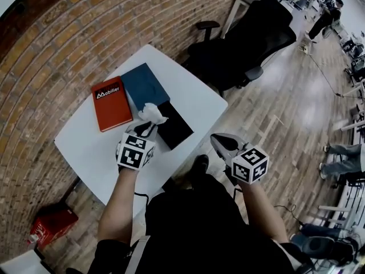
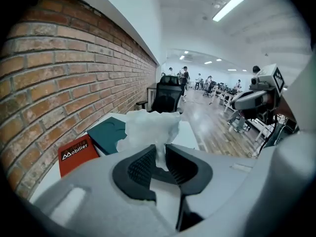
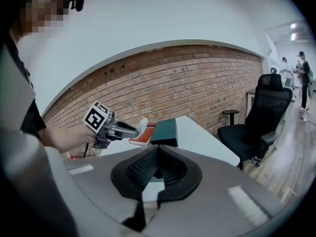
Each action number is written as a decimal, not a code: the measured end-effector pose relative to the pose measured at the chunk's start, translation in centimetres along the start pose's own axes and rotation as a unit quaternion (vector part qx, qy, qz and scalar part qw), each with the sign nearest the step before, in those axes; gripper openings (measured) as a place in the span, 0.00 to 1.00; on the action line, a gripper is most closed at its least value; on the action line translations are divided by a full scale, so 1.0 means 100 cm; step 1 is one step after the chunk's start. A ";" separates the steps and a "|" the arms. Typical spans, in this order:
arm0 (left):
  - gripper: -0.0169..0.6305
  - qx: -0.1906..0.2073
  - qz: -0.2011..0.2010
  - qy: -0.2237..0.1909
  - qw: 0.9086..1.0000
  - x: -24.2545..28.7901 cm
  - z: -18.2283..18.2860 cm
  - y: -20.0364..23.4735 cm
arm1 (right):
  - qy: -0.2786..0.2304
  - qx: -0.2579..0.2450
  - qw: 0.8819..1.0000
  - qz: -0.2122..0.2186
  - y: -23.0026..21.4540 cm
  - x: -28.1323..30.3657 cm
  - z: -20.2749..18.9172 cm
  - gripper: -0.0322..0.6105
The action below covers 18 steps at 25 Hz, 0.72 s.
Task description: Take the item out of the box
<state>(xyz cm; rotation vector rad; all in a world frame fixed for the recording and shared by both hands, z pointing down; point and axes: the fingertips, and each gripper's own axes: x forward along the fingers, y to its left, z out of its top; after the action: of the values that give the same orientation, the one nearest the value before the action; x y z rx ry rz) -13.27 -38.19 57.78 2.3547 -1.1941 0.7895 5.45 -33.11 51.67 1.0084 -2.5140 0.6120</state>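
Note:
My left gripper (image 1: pixel 149 127) is shut on a crumpled white wrapping (image 1: pixel 151 113), held up above the white table (image 1: pixel 85 144). In the left gripper view the wrapping (image 2: pixel 150 127) rises from between the pads of that gripper (image 2: pixel 161 149). Just under it lies a black open box part (image 1: pixel 175 129), with a dark teal box part (image 1: pixel 144 83) next to it. My right gripper (image 1: pixel 217 140) hangs off the table's near edge with its jaws together and nothing between them (image 3: pixel 158 148). The right gripper view shows the left gripper (image 3: pixel 121 129) with the wrapping (image 3: pixel 142 125).
A red box printed "Mobilier" (image 1: pixel 111 103) lies left of the teal part. A brick wall (image 1: pixel 51 56) runs behind the table. A black office chair (image 1: pixel 251 39) stands at the far side, and a red bag (image 1: pixel 52 224) sits on the floor at the left.

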 end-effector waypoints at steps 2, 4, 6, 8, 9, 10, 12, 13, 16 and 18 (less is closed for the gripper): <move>0.13 -0.012 0.004 -0.024 1.000 -0.012 0.012 0.000 | -0.010 -0.017 1.000 0.006 0.003 -0.008 0.011 0.05; 0.13 -0.022 0.009 -0.048 0.999 -0.025 0.027 -0.003 | -0.023 -0.028 0.999 0.012 0.003 -0.015 0.024 0.05; 0.13 -0.032 0.012 -0.070 0.997 -0.038 0.042 -0.008 | -0.038 -0.033 0.998 0.022 0.000 -0.022 0.038 0.05; 0.13 -0.048 0.014 -0.093 0.994 -0.051 0.058 -0.012 | -0.059 -0.032 0.997 0.036 -0.001 -0.027 0.054 0.05; 0.13 -0.057 0.014 -0.105 0.993 -0.058 0.066 -0.015 | -0.072 -0.031 0.996 0.044 -0.001 -0.030 0.064 0.05; 0.13 -0.064 0.017 -0.117 0.991 -0.063 0.074 -0.017 | -0.088 -0.034 0.994 0.052 -0.001 -0.034 0.076 0.05; 0.13 -0.068 0.026 -0.139 0.988 -0.072 0.092 -0.021 | -0.114 -0.054 0.990 0.066 0.000 -0.040 0.099 0.05; 0.13 -0.069 0.030 -0.147 0.986 -0.074 0.100 -0.022 | -0.122 -0.066 0.988 0.070 0.000 -0.042 0.107 0.05; 0.13 -0.064 0.038 -0.162 0.984 -0.079 0.118 -0.030 | -0.136 -0.078 0.983 0.090 -0.003 -0.050 0.120 0.05; 0.13 -0.056 0.040 -0.165 0.984 -0.081 0.127 -0.036 | -0.145 -0.081 0.981 0.098 -0.006 -0.056 0.124 0.05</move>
<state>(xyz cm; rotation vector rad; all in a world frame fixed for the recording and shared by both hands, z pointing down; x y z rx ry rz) -10.32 -38.35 42.57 2.4185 -1.4324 0.3499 7.55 -36.78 38.73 0.8483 -2.8887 0.3242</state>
